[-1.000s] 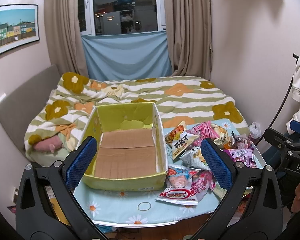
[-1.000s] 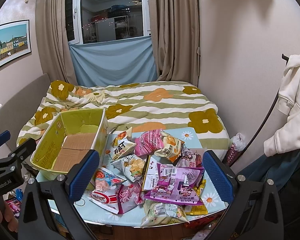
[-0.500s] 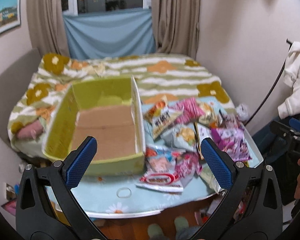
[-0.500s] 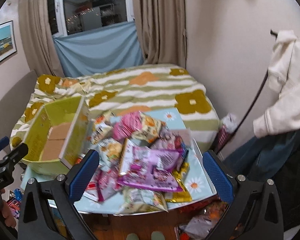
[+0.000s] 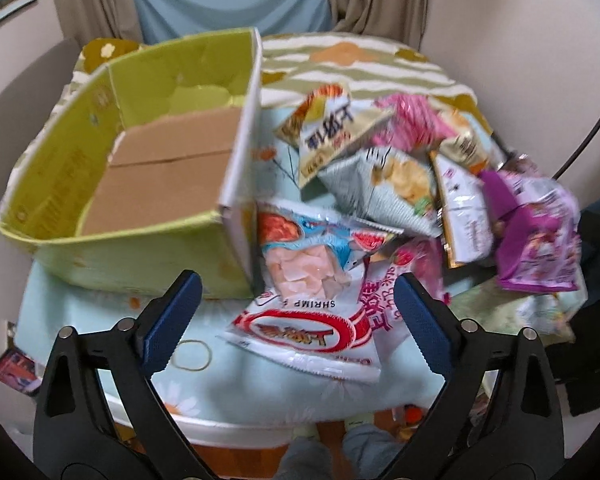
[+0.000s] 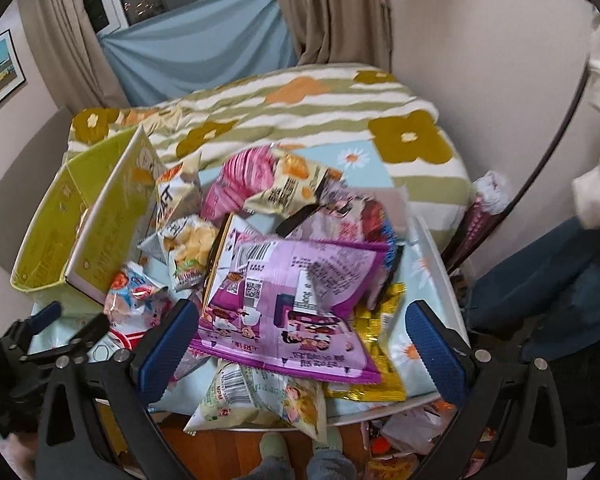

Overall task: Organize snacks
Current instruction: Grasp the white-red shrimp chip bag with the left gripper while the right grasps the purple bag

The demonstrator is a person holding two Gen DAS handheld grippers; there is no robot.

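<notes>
1. The left gripper is hovering with its jaws wide apart and gripping nothing; the shrimp chip bag is lying directly ahead between the fingers, its far edge resting against the green cardboard box, which is sitting ahead and to the left with nothing inside.
2. The right gripper is also spread wide and holding nothing, with the purple snack bag lying just ahead between its fingers, on top of the heap.
3. Risk, as I am judging it: the bags are overlapping, so pinching one may be dragging its neighbours along. The pale bag below the right gripper is already hanging over the near table edge and could be slipping to the floor.
4. A squeezed air-filled bag may be crushing its contents or sliding out of the pads.
5. The table is wearing a light blue daisy cloth, with a rubber band lying near the left finger.
6. Beyond the table, a bed with a striped flower quilt is filling the room, under curtains and a window.
</notes>
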